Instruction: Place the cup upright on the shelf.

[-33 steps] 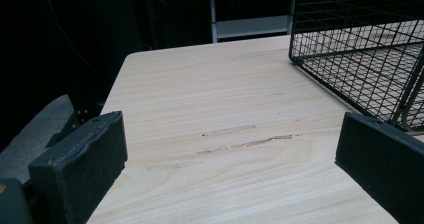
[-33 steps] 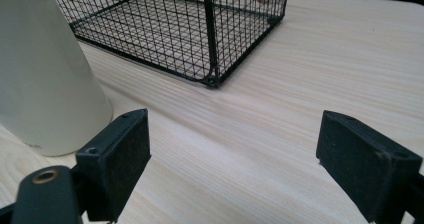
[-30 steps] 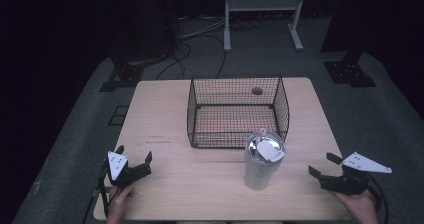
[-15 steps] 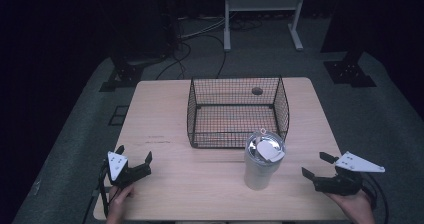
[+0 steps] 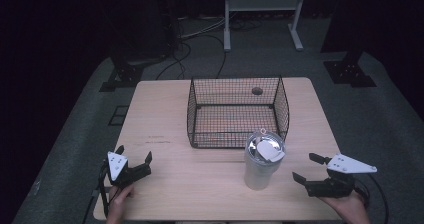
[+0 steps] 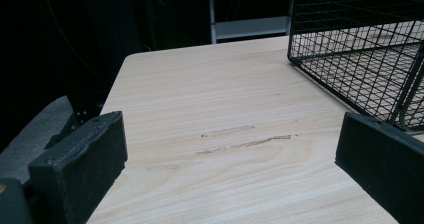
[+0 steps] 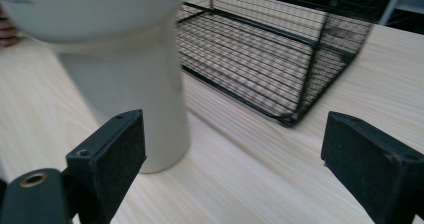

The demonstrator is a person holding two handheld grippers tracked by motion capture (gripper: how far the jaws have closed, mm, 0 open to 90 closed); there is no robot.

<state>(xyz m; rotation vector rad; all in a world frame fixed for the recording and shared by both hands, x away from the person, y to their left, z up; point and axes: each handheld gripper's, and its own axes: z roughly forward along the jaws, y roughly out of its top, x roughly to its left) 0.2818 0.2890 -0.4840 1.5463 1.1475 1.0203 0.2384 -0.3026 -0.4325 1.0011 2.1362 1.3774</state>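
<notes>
Resting at about 7 o'clock on the wooden table [image 5: 165, 109], the left gripper [image 5: 134, 157] has its jaws wide apart with nothing between them. A black wire basket [image 5: 237, 111] sits in the middle of the table, near 12 o'clock. Just in front of it stands a tall pale cup [image 5: 263, 160] with a lid on top, upright. At about 5 o'clock, the right gripper [image 5: 308, 167] is near the cup but not touching it, jaws wide apart and pointing toward it.
</notes>
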